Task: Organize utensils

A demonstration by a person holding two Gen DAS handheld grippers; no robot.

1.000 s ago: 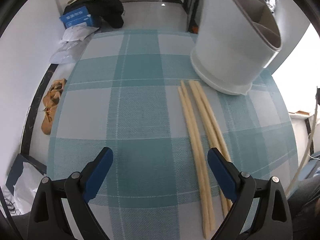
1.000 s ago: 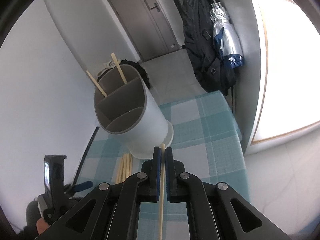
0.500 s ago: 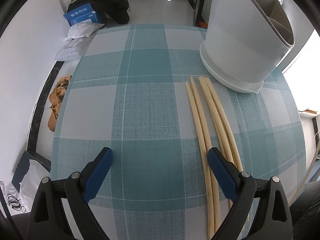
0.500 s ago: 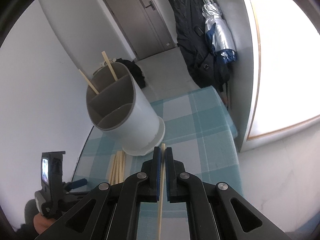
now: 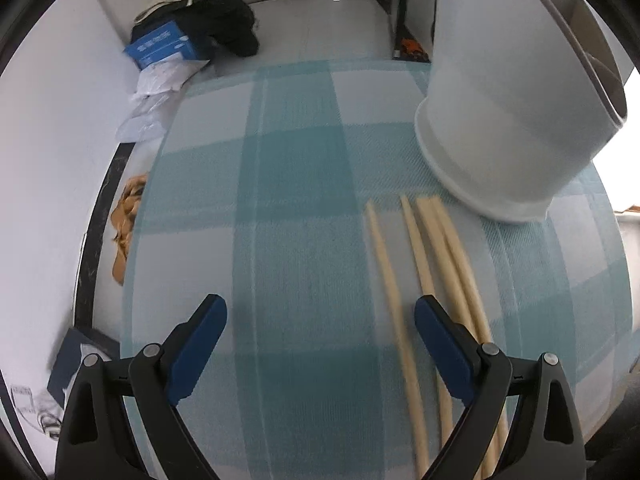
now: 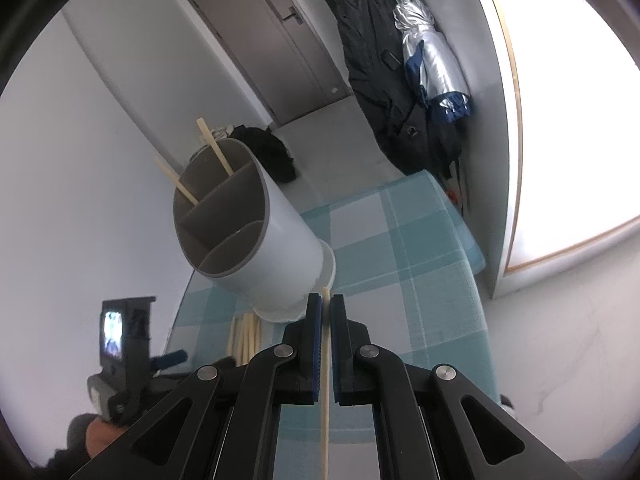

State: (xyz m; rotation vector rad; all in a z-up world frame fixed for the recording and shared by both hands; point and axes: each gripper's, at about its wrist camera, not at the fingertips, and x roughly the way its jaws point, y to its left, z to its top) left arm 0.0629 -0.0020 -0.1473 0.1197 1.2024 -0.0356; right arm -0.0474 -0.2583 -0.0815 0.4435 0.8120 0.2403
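Note:
Several wooden chopsticks lie side by side on the teal checked tablecloth, in front of a white utensil holder with divided compartments. My left gripper is open, low over the cloth, its right finger over the chopsticks and the leftmost chopstick between the fingers. My right gripper is shut on a single chopstick, held high above the table beside the holder. Two chopsticks stand in the holder's far compartment. The loose chopsticks also show in the right wrist view.
The table's right edge drops off toward a window wall. Coats and a folded umbrella hang by the door. A blue box, bags and shoes lie on the floor left of the table. The left gripper's body shows at lower left.
My left gripper has dropped lower and shifted right, so the chopsticks now lie at its right finger and one has parted from the rest. My right gripper has risen and tilted, still holding its chopstick.

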